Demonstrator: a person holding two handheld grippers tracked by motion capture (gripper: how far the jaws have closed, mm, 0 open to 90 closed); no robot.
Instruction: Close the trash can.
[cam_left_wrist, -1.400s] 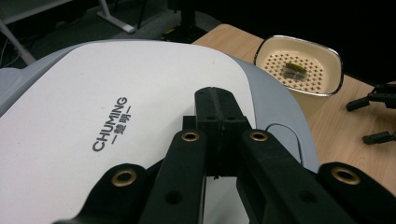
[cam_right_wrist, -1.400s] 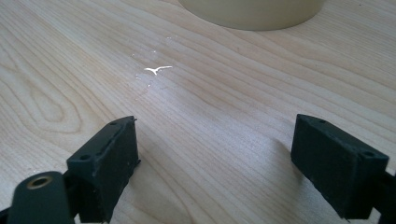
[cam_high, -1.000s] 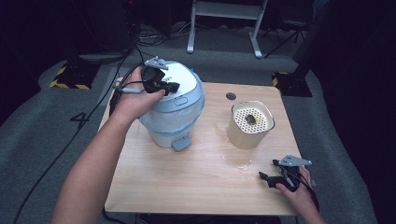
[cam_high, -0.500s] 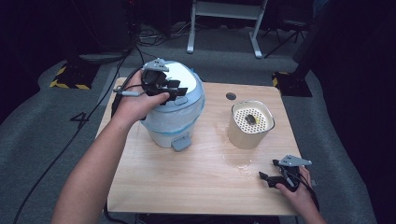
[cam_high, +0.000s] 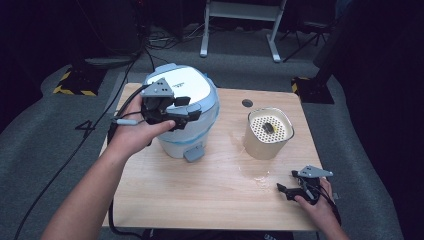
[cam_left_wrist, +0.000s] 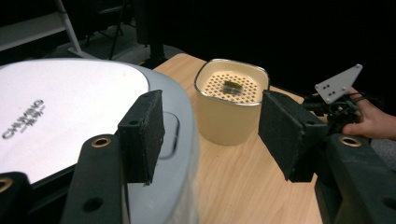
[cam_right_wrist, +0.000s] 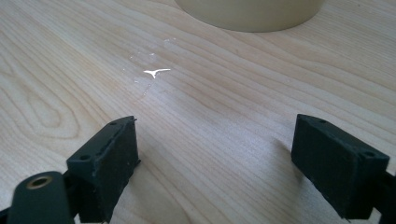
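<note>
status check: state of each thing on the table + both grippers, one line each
rice cooker: lid shut, upright on the table
beige container: upright, perforated insert on top, small dark piece lying on it
left gripper: jaws have just been opening, nothing between them, over the cooker's lid edge
right gripper: open, nothing held, low at the table's near right
table: wet smear in front of the container
</note>
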